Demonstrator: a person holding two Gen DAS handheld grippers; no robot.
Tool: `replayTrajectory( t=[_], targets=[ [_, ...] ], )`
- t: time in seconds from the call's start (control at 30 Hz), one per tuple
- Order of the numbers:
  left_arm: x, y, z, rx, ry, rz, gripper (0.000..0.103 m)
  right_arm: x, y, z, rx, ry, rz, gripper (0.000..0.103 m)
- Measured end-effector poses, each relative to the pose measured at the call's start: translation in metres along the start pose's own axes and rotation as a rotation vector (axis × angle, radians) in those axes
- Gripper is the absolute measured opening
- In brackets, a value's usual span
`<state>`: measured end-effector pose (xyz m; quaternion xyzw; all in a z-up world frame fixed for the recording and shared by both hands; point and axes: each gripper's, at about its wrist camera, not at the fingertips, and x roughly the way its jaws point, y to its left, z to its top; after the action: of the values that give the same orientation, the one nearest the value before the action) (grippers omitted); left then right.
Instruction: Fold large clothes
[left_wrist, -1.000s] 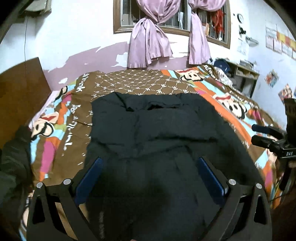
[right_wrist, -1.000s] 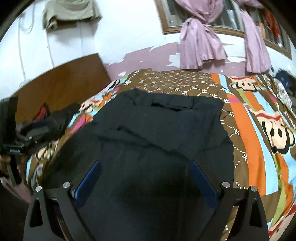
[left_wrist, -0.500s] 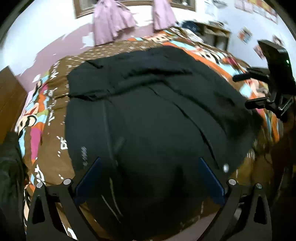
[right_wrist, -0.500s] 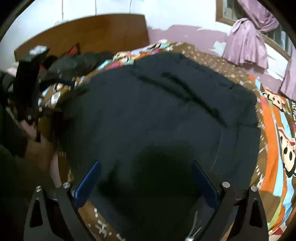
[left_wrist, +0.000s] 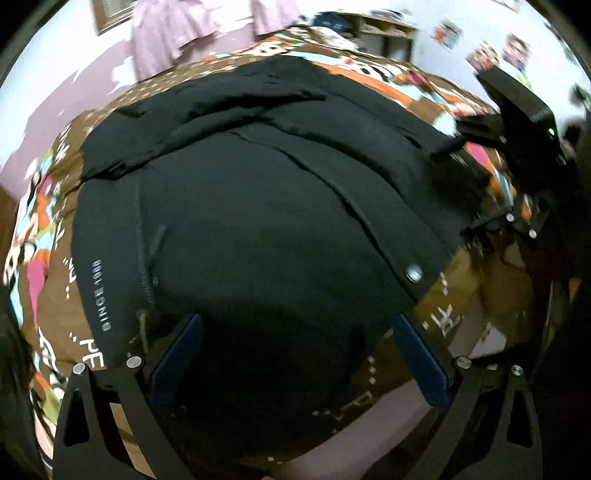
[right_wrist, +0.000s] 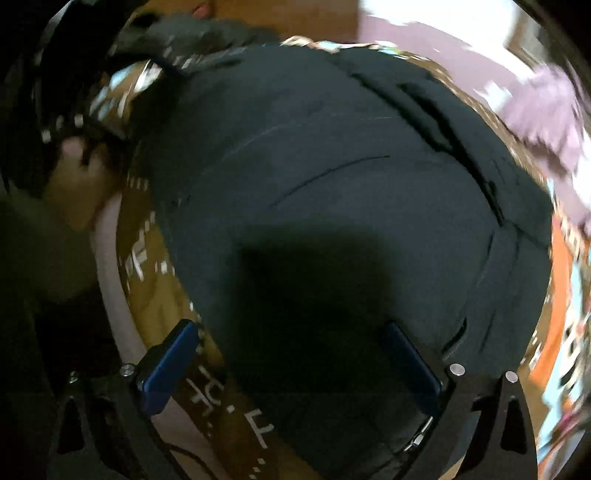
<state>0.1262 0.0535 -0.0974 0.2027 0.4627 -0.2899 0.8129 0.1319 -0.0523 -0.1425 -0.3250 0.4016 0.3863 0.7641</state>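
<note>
A large black jacket (left_wrist: 258, 206) lies spread flat on a bed with a brown cartoon-print cover (left_wrist: 48, 236). It has a snap button (left_wrist: 413, 274) near its hem and white lettering on one edge. My left gripper (left_wrist: 295, 354) is open, its blue pads straddling the jacket's near hem close above it. My right gripper (right_wrist: 291, 362) is open too, low over the other near part of the jacket (right_wrist: 332, 184), with the hem between its fingers. The right gripper also shows at the right of the left wrist view (left_wrist: 524, 122).
The bed's near edge with a pale mattress rim (right_wrist: 110, 266) lies under both grippers. A dark bundle of clothes (right_wrist: 192, 33) sits by the wooden headboard. Purple curtains (left_wrist: 166, 33) hang on the far wall. A desk (left_wrist: 384, 29) stands beyond the bed.
Both grippers have dropped from looking across the bed to close over the jacket's near hem, tilting downward. The left has swung left, the right swung right. Both stayed open.
</note>
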Motion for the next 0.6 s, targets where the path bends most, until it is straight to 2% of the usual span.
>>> replayTrajectory(
  t=[0.1, 0.2, 0.43, 0.53, 0.6],
  targets=[
    [0.007, -0.013, -0.010, 0.085, 0.037, -0.002, 0.100, 0.009, 0.007, -0.002, -0.055, 0.020, -0.085, 0.103],
    [0.016, -0.018, -0.019, 0.129, 0.069, 0.041, 0.100, 0.013, 0.003, 0.000, -0.026, 0.001, -0.122, 0.103],
    [0.026, -0.006, -0.018, 0.072, 0.090, 0.048, 0.100, 0.000, -0.026, 0.022, 0.128, -0.096, -0.166, 0.103],
    [0.026, -0.006, -0.018, 0.074, 0.091, 0.057, 0.100, -0.010, -0.056, 0.039, 0.267, -0.127, -0.102, 0.103],
    [0.025, -0.007, -0.018, 0.077, 0.091, 0.068, 0.100, -0.013, -0.068, 0.048, 0.317, -0.128, -0.062, 0.103]
  ],
)
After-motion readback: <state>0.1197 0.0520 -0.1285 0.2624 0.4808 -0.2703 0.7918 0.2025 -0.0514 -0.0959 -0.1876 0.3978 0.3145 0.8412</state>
